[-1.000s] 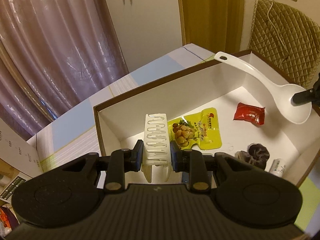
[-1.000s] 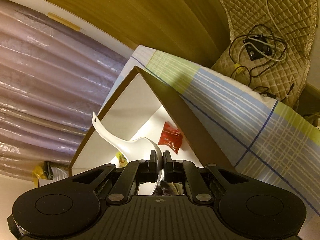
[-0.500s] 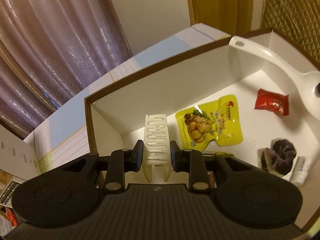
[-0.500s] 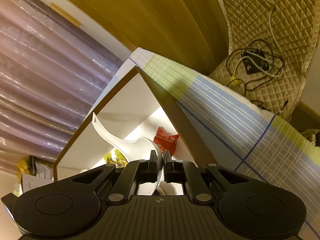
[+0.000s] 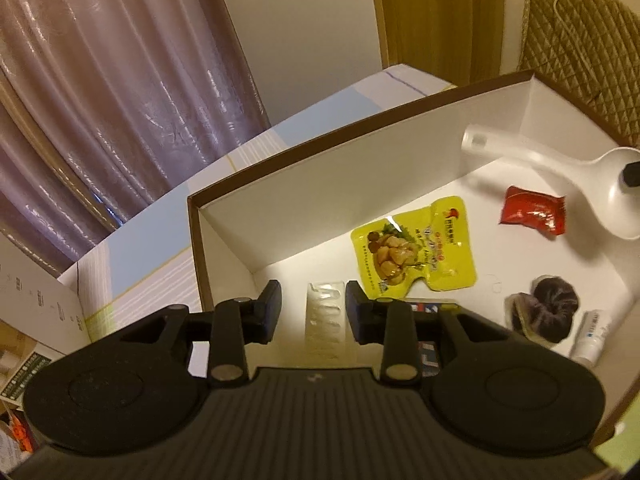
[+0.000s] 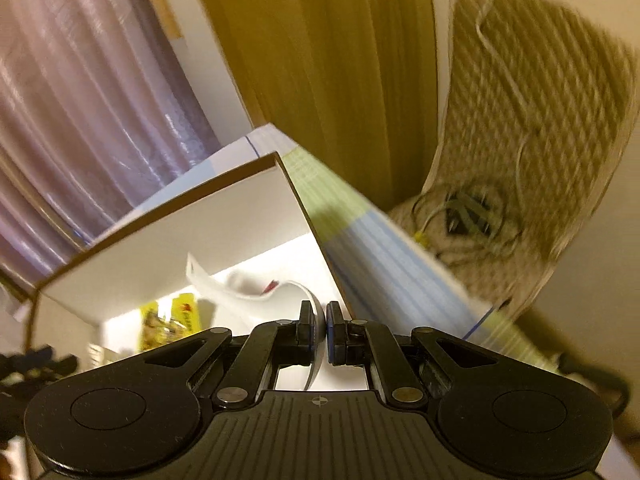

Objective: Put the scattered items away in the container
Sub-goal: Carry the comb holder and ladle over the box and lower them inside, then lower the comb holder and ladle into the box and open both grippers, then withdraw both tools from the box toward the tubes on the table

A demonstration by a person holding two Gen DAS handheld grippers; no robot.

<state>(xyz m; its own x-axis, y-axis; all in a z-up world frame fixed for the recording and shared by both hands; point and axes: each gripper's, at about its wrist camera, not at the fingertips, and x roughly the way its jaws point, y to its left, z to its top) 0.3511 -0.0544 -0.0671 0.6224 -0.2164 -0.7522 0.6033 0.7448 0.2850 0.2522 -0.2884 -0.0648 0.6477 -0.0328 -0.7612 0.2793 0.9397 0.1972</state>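
Note:
A white box with a brown rim (image 5: 320,184) stands on the striped cloth. My left gripper (image 5: 313,300) hangs over its near left corner with its jaws opening. A translucent white claw hair clip (image 5: 325,328) shows blurred between and below the pads, which do not press on it. My right gripper (image 6: 318,316) is shut on the bowl edge of a white plastic spoon (image 6: 240,292). The spoon (image 5: 560,168) sits low inside the far right corner of the box, handle pointing at the back wall.
On the box floor lie a yellow snack packet (image 5: 416,244), a red packet (image 5: 532,210), a dark scrunchie (image 5: 552,312) and a white tube (image 5: 592,336). Curtains hang behind, and a quilted chair with cables (image 6: 472,224) stands right of the table.
The left jaws have spread and the clip has dropped out of their grip towards the box floor. The right gripper has rolled and carried the spoon lower into the box.

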